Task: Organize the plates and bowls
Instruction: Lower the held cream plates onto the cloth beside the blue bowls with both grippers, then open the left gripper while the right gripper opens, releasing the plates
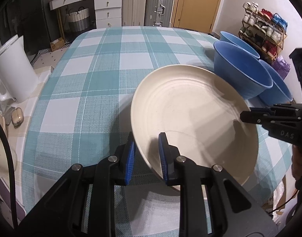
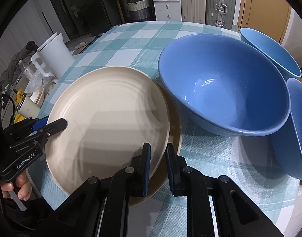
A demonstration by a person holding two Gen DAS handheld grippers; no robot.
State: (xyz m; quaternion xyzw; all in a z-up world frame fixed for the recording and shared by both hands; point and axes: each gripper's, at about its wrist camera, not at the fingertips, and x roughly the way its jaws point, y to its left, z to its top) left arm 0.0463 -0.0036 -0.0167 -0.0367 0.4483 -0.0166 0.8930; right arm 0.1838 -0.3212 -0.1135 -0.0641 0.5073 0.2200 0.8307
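The tabletop (image 1: 115,63) carries a teal-and-white check cloth. Three blue bowls (image 2: 224,83) stand clustered at its right side, the nearest just beside my plates. A cream plate (image 2: 111,114) is tilted, lifted above a second cream plate (image 2: 175,130) lying beneath it. My left tool (image 1: 147,154) clamps the upper plate's near rim, one pad under, one on top. My right tool (image 2: 158,165) straddles that plate's opposite edge; I cannot tell whether its pads press. A white kettle (image 1: 10,69) stands off to the left.
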